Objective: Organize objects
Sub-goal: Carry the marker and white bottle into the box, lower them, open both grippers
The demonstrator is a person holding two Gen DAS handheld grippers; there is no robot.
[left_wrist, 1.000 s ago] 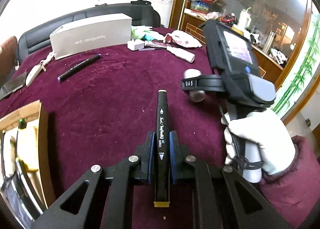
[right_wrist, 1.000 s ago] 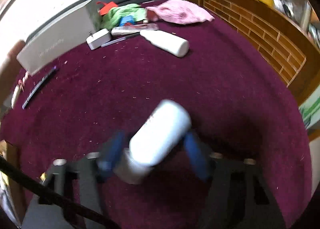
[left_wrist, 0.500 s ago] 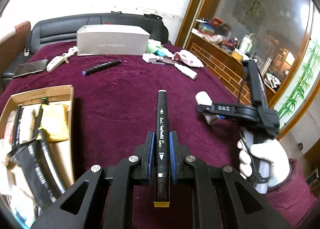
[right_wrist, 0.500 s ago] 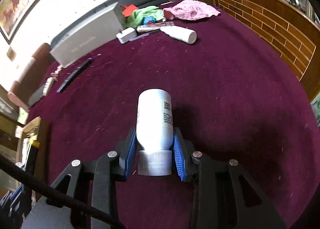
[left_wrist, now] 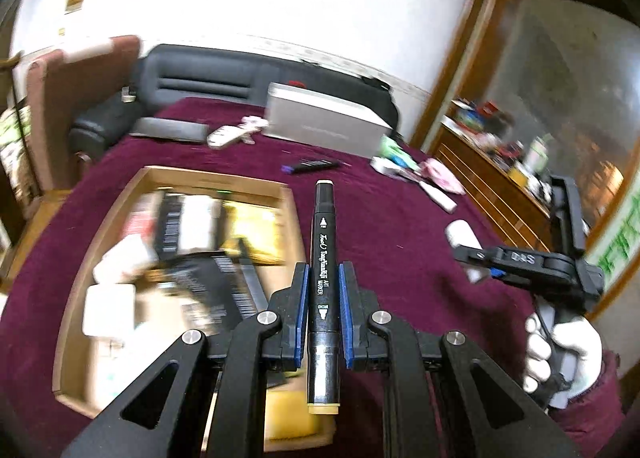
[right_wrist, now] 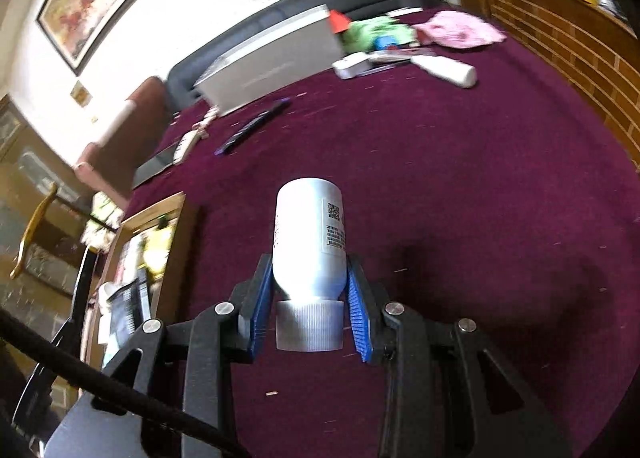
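Observation:
My left gripper [left_wrist: 323, 274] is shut on a black art marker [left_wrist: 323, 258], held in the air near the right edge of a wooden box [left_wrist: 288, 194] filled with several items. My right gripper [right_wrist: 309, 270] is shut on a white bottle [right_wrist: 309, 234], cap toward the camera, held above the maroon cloth. The right gripper and its bottle also show in the left wrist view [left_wrist: 472, 254], to the right. The wooden box shows at the left of the right wrist view [right_wrist: 176, 210].
On the maroon table [right_wrist: 480, 178] lie a grey carton [right_wrist: 272, 62], a black pen [right_wrist: 252, 126], a second white bottle [right_wrist: 448, 70], a white adapter [right_wrist: 352, 65], pink [right_wrist: 460, 32] and green [right_wrist: 376, 30] cloths. A black sofa [left_wrist: 224, 86] and a wooden cabinet [left_wrist: 492, 186] border it.
Both grippers have swung left toward the wooden box, which now fills more of the left wrist view. The marker and the bottle stay gripped.

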